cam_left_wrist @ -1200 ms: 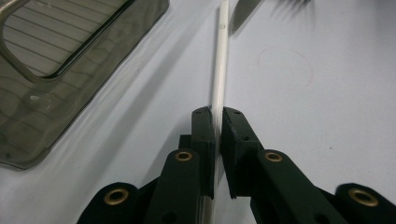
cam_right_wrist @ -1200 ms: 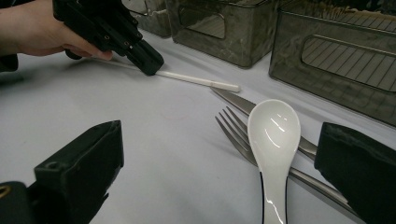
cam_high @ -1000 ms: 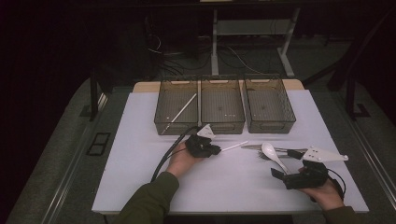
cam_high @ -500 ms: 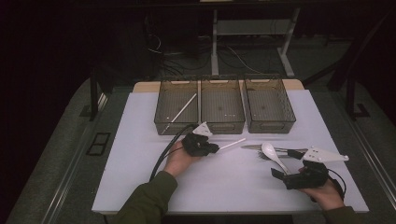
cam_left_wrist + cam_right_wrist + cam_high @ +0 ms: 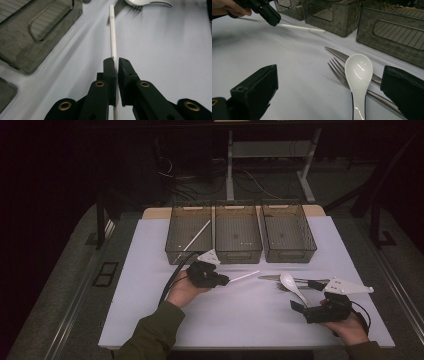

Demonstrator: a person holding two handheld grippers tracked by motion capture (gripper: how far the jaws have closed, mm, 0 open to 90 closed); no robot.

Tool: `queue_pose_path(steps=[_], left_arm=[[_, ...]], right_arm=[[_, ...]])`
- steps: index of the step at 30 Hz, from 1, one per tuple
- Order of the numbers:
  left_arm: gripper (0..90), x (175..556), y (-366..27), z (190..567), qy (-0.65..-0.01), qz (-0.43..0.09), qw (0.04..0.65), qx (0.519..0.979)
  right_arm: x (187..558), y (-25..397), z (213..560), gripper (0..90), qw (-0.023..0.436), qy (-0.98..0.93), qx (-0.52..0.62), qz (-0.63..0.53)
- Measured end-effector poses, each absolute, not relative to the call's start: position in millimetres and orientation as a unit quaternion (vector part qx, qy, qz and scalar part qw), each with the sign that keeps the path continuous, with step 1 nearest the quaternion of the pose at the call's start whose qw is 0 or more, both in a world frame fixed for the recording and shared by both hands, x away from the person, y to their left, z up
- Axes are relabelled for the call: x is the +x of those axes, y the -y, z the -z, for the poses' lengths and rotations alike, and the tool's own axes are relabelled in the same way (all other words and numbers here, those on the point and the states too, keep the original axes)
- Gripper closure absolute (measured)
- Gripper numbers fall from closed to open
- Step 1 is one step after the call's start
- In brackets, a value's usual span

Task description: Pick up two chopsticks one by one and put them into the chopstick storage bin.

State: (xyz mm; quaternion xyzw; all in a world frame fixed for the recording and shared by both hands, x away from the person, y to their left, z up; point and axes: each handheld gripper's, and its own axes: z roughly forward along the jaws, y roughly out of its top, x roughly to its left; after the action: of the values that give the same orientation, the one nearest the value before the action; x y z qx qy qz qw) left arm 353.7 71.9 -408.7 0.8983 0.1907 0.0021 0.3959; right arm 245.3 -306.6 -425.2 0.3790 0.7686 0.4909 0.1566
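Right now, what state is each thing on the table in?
Left claw: shut on the white chopstick.
Right claw: open, spoon between its jaws.
White spoon: lying across the fork and knife.
Left bin: holds one chopstick.
Middle bin: looks empty.
Right bin: looks empty.

White-covered rectangular desk [image 5: 150, 320]. On it: three smoky translucent plastic bins [image 5: 239, 232] in a row at the far edge; a steel knife [image 5: 272, 278], steel fork [image 5: 337, 68] and white ceramic spoon [image 5: 291, 285] piled right of centre.

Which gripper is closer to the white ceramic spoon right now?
Right. The right gripper sits open just behind the white ceramic spoon; the left gripper is farther off, shut on the white chopstick.
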Motion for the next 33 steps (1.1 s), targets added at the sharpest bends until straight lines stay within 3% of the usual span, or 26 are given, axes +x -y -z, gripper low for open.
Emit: queue_pose_path(steps=[11, 33], left_arm=[[84.4, 349.0, -88.3, 382.4, -0.195, -0.002, 0.415, 0.888], [84.4, 373.0, -138.5, 344.4, -0.265, -0.059, 0.437, 0.858]], right_arm=[[244.8, 306.2, 424.8, 1.3, 0.156, -0.769, 0.379, -0.491], [247.0, 307.1, 425.8, 1.3, 0.155, -0.768, 0.382, -0.489]])
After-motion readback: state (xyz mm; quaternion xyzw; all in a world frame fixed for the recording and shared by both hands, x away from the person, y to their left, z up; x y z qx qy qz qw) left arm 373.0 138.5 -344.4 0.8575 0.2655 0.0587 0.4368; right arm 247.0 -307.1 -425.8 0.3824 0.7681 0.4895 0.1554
